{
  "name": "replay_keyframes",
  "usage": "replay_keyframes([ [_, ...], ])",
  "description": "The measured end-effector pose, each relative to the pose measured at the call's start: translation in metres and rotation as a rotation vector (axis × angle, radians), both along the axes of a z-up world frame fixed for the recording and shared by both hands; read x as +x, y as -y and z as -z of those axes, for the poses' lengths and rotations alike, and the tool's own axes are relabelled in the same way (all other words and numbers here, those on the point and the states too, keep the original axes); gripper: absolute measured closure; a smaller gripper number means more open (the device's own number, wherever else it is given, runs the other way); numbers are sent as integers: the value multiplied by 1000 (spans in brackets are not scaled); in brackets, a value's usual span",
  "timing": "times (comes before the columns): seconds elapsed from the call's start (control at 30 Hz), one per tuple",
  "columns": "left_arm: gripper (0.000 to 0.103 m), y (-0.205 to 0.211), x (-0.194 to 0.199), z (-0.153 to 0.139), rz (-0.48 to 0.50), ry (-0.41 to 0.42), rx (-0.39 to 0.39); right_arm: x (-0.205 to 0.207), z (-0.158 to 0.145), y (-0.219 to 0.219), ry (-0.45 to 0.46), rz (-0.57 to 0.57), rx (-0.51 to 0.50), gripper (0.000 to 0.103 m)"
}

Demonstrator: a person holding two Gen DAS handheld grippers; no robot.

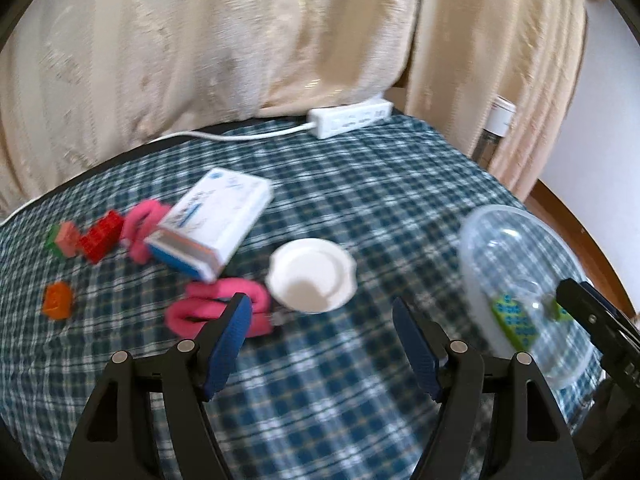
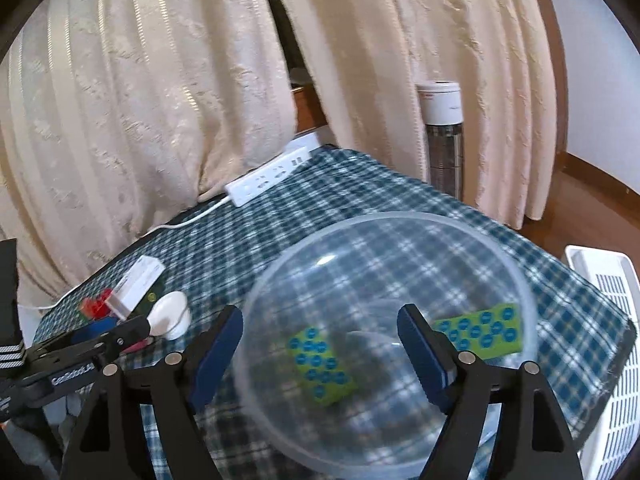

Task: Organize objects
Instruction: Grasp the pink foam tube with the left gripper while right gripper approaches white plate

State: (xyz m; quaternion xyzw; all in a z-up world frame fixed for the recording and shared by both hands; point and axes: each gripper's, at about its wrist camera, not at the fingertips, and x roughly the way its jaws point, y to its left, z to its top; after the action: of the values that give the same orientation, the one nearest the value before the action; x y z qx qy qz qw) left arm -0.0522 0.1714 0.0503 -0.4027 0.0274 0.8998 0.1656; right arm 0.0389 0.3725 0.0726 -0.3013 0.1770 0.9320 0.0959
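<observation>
Left of the clear bowl [image 1: 524, 292], over the checked cloth of the bench [image 1: 360, 184], my left tool [image 1: 320, 316] hangs with its 2 fingers spread wide and nothing between them. My right tool [image 2: 320, 330] is just as wide apart and also empty, poised over the near rim of that same bowl [image 2: 384, 240], which already holds 2 green cards with blue dots [image 2: 320, 364].

What still lies loose is all on the far side of the bowl from my right tool. Taking the small white dish [image 1: 312, 274] as my mark: it sits just ahead of the left tool, slightly left of the midline. Touching its near-left edge is a pink fabric loop [image 1: 216, 308], right at the tip of my left finger [image 1: 232, 332], its long axis running roughly across my view. Behind and left of the dish lies a white and blue box [image 1: 216, 220], its long axis slanting away to the right, with a second pink loop [image 1: 140, 228] half tucked under it. Further left are a red block [image 1: 100, 236], a small red and green piece [image 1: 62, 240] and an orange piece [image 1: 58, 300].

So I judge the left tool to be the nearer one for the next pickup, most likely the near pink loop. Its length lies crosswise, so my fingers would have to shift left and turn to close across its narrow width. Motion blur keeps me from reading finer details.
</observation>
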Motion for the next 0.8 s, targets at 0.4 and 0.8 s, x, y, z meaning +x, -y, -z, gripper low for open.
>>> replay_keyframes([
  [0.4, 25, 46, -20, 15, -101, 32, 1, -27, -4, 45, 10, -112, 15, 20],
  [0.8, 24, 56, -36, 39, -112, 77, -17, -49, 0, 71, 33, -184, 18, 19],
])
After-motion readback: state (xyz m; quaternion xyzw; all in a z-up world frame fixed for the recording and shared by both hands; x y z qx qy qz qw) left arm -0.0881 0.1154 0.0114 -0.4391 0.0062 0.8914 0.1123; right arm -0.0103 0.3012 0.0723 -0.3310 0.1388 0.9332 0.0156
